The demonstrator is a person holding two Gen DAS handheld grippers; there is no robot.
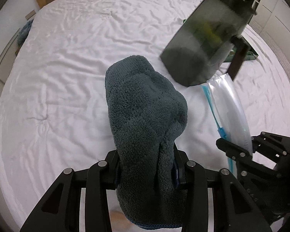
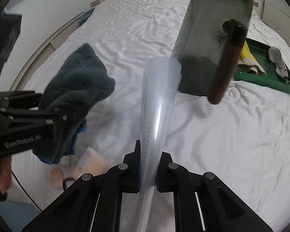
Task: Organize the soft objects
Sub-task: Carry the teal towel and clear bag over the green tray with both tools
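While the left hand-held gripper [image 1: 147, 166] is clamping the towel [image 1: 145, 116] above the bed [image 1: 67, 77], the right hand-held gripper [image 2: 147, 168] is pinching the plastic bag [image 2: 156, 104] just to its right, long axis pointing forward.

Your left gripper [image 1: 147, 166] has its fingertips buried under the fluffy blue-gray towel [image 1: 145, 116], so you cannot see where they pinch, and the towel's bottom runs off the near edge. The big dark box [image 1: 206, 38] on the far right is smeared with blur and its top is cut off, so you cannot tell what the yellow and green bits showing through it are. The clear plastic bag [image 2: 158, 100] in your right gripper [image 2: 147, 172] drops out of sight below, and the pale things [image 2: 83, 166] on the near left are too fuzzy to name.
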